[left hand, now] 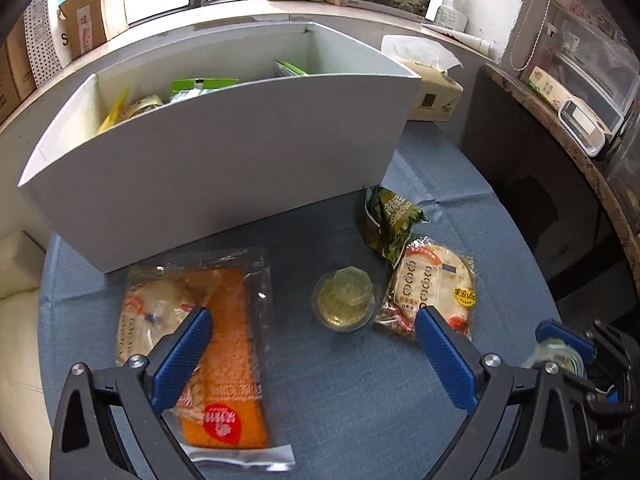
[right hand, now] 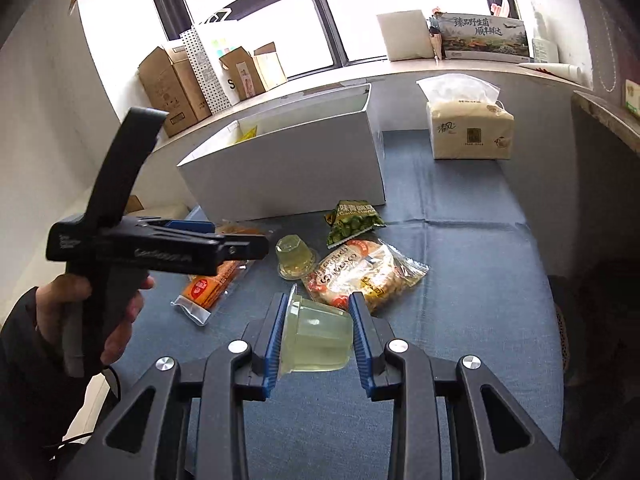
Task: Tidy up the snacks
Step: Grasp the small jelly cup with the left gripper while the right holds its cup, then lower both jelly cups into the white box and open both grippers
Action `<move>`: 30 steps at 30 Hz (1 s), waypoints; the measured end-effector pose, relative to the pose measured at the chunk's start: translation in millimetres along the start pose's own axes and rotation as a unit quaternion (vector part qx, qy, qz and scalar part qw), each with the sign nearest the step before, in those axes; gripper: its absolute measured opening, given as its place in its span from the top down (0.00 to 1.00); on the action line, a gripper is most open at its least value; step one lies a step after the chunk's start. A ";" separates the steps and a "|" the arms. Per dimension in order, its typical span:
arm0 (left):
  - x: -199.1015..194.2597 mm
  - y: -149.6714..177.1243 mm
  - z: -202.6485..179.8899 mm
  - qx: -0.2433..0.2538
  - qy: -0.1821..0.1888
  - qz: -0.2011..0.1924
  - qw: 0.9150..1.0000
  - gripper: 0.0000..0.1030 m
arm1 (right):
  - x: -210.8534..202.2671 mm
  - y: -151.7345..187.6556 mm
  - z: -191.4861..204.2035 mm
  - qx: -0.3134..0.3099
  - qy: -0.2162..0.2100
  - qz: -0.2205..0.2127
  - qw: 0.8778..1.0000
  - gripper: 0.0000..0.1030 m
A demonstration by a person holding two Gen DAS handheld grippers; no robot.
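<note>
My right gripper (right hand: 318, 320) is shut on a clear jelly cup (right hand: 320, 336), held on its side above the blue cloth. A second jelly cup (left hand: 344, 300) stands on the cloth, between an orange cracker packet (left hand: 236, 340) and a round cracker bag (left hand: 436, 288). A green pea bag (left hand: 390, 220) lies by the corner of the white box (left hand: 200, 168), which has several snacks inside. My left gripper (left hand: 314, 312) hangs open over the orange packet and the standing cup, holding nothing. In the left wrist view the right gripper (left hand: 560, 344) shows at the lower right edge.
A tissue pack (right hand: 470, 128) sits behind the box to the right. Cardboard boxes (right hand: 172, 84) and a printed carton (right hand: 484, 36) line the window sill. A dark cabinet (left hand: 520, 184) borders the table on the right. A person's hand (right hand: 120, 320) grips the left tool.
</note>
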State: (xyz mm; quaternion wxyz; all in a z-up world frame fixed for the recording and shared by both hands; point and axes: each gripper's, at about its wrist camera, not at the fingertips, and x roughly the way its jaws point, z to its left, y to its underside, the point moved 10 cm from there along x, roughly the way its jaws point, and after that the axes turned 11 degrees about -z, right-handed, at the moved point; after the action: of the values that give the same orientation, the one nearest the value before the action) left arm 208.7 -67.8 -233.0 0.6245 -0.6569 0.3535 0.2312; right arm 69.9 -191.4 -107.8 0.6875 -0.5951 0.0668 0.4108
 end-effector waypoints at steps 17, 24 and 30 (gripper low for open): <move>26.2 1.5 -10.4 0.029 0.003 -0.006 1.000 0.61 | 5.4 14.4 1.3 0.004 -0.007 0.017 1.000 0.67; -32.1 -14.3 -0.9 0.019 0.022 -0.064 0.998 0.61 | 10.0 8.3 8.7 0.001 -0.011 0.019 1.000 0.67; -89.1 -41.8 18.3 0.025 0.011 -0.124 0.992 0.61 | 20.1 -24.0 23.2 -0.002 -0.025 -0.001 1.000 0.67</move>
State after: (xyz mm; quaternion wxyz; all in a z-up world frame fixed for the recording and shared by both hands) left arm 185.4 -35.4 -141.2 0.6609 -0.6822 0.2817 0.1363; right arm 89.3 -160.2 -94.6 0.6882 -0.5860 0.0478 0.4250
